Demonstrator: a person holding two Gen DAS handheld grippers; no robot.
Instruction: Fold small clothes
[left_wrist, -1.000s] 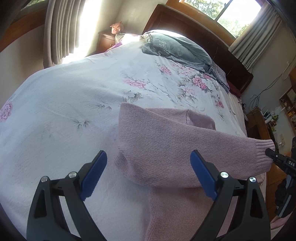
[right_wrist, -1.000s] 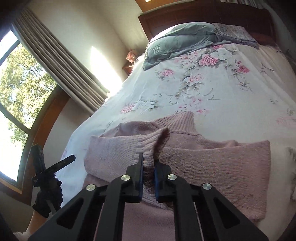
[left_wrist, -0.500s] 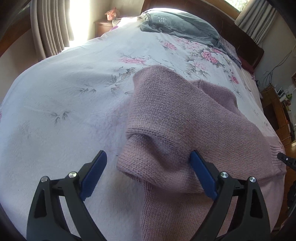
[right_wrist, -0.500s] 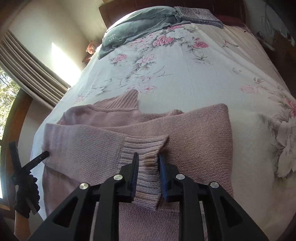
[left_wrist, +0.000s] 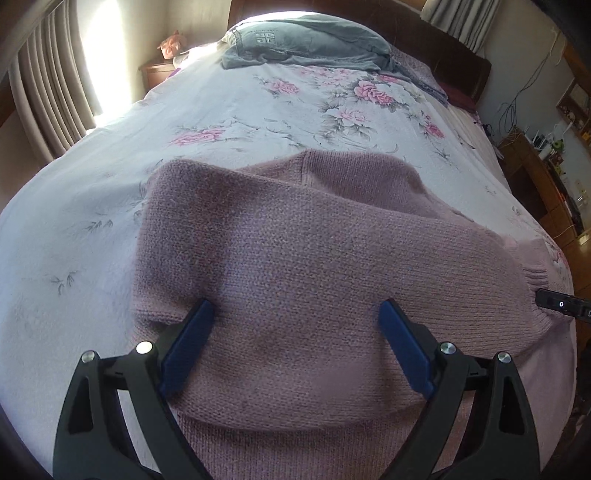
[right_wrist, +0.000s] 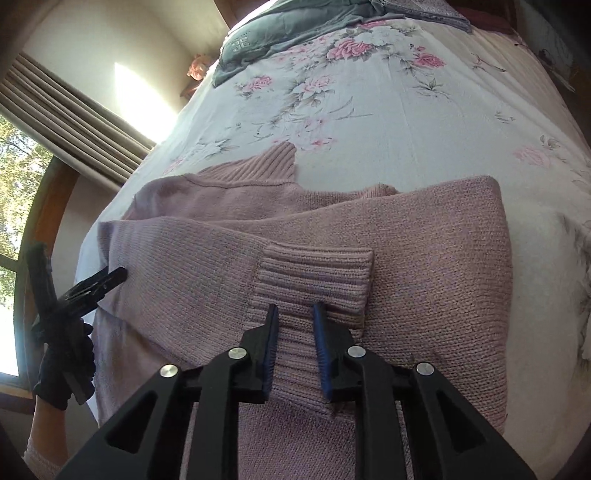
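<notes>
In the left wrist view, a sweater (left_wrist: 314, 258) is being spread across the lower half of the frame on the bedspread (left_wrist: 92, 192), a sleeve (left_wrist: 369, 280) being laid across its body. A folded blanket (left_wrist: 306, 48) is being kept at the upper centre, before the headboard (left_wrist: 461, 55). A nightstand (left_wrist: 157, 72) is being shown at upper left beside the curtains (left_wrist: 48, 92). In the right wrist view, the sleeve's cuff (right_wrist: 314, 277) is being rested on the sweater at centre, just above the parted fingers of the right gripper (right_wrist: 295, 314).
</notes>
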